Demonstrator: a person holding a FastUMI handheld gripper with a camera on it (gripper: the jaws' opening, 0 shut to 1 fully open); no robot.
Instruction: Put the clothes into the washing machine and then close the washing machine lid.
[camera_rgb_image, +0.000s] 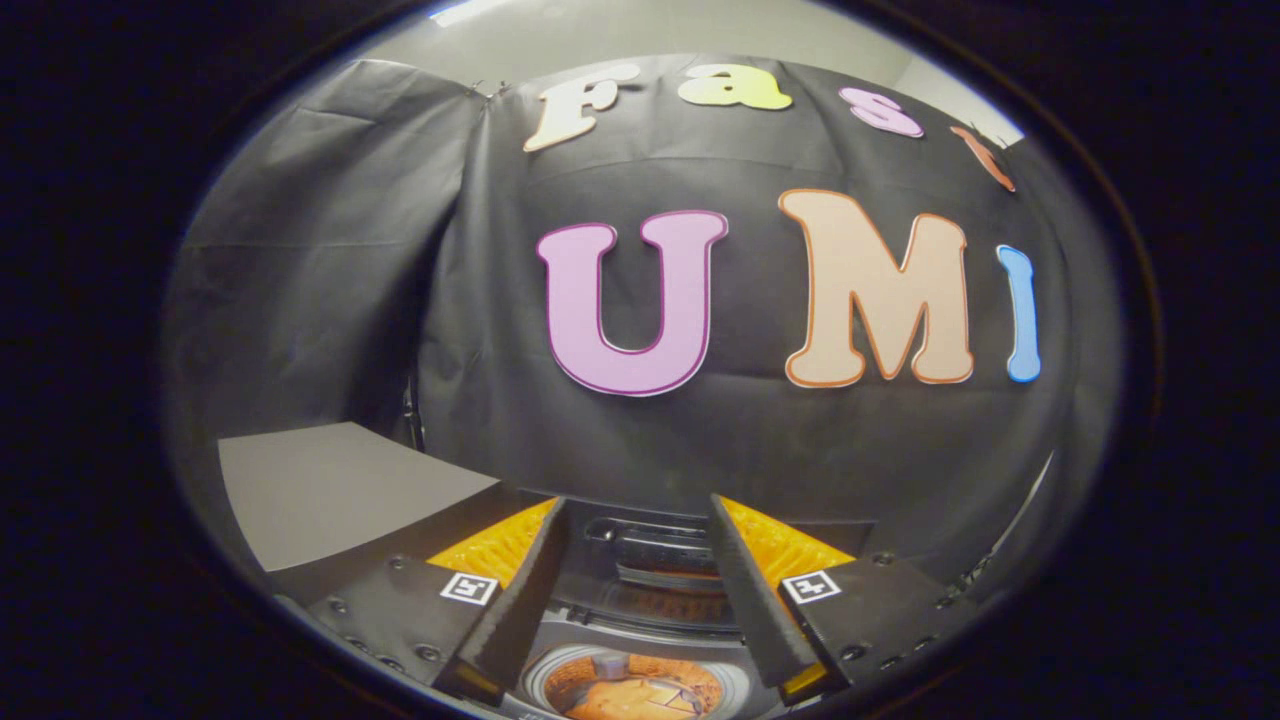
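Gripper (636, 585) spread wide, empty, above the washing machine (640, 610).
Orange clothes (630, 692) lie in the drum, partly cut off; the raised lid (662, 550) is dim.

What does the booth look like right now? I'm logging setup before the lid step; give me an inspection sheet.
Surface: grey tabletop beside the machine.
Job's things: washing machine below the fingers, lid raised; orange clothes lying in the drum.
Clutter: nothing seen.
Grippers: gripper open, fingers apart above the drum, holding nothing.
Cables: nothing seen.
Surroundings: black cloth wall behind the machine.
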